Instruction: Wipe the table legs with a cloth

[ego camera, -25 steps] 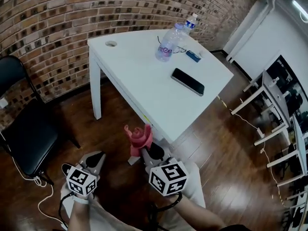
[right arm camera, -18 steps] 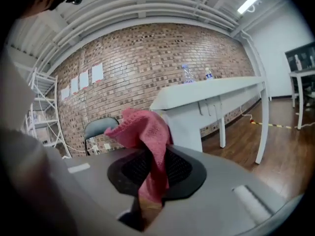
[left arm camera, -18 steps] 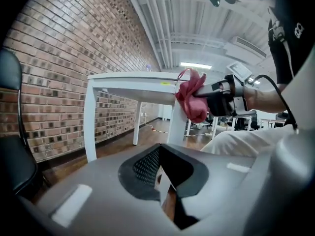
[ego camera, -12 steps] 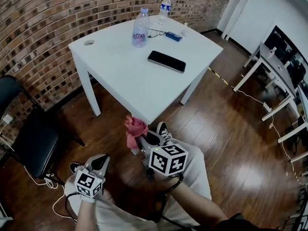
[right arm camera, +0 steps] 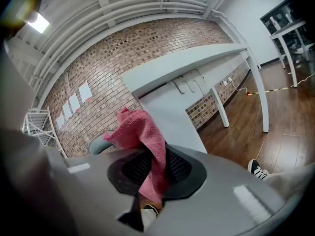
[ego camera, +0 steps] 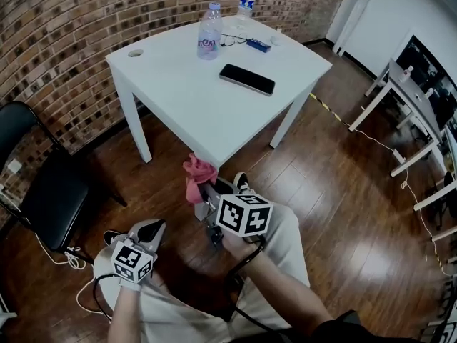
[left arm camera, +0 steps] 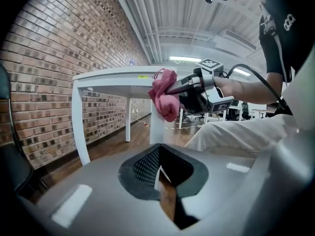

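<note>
The right tool (ego camera: 207,204) is clamped on a pink terry cloth (ego camera: 198,177). The cloth bunches out beyond the jaws. It lies against the top of the near white corner leg (left arm camera: 156,127), just under the corner edge of the white square bench (ego camera: 178,106), at frame centre in the head view.

The left tool (ego camera: 151,227) sits at the lower left, well apart from the leg. Its jaws are together with nothing between them.

On the bench top, a flat black phone (ego camera: 247,79) lies inside the right edge. A clear plastic bottle (ego camera: 209,23) stands near the far edge.

The dark wood floor (ego camera: 335,191) to the right of the bench is open as far as the white desks at the right frame edge. On the left, a black chair (ego camera: 43,191) stands near the brick wall (ego camera: 64,41), with open floor between the chair and the left bench leg. A white cable (ego camera: 71,281) lies on the floor at the lower left.
</note>
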`<state>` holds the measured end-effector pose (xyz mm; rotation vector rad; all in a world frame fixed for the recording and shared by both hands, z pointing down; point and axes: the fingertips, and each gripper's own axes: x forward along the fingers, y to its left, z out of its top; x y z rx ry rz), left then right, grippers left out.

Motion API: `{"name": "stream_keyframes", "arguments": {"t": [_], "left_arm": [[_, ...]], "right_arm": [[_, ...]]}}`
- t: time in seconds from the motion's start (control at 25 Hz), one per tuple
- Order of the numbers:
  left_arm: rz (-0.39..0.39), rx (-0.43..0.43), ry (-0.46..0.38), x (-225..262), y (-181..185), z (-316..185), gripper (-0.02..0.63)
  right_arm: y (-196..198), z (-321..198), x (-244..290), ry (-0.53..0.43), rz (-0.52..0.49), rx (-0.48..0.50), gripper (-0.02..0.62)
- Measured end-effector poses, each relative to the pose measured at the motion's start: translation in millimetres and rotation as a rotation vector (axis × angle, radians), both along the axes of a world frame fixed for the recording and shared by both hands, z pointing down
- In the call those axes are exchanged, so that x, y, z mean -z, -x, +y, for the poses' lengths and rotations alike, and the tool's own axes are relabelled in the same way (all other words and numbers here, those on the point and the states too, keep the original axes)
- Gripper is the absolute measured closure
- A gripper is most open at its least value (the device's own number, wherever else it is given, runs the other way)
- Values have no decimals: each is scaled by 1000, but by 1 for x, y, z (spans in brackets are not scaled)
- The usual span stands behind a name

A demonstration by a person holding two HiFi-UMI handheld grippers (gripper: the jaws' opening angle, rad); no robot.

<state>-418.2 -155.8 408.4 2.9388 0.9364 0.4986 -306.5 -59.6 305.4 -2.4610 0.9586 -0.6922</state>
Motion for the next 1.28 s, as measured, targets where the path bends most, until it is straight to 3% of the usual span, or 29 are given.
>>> {"name": "stream_keyframes", "arguments": {"t": [0.16,0.4,1.28], "left_arm": [[-35,-6,-5,-11,-2,3,606],[-14,-21,18,-14,-11,5,606],[-43,-38,37,-17,-13,10,606]], "right_arm": [[0,2,-7,11,14,8,545],[0,2,-13,42,42,20,545],[10,-4,-128,258,-93,56,545]]}}
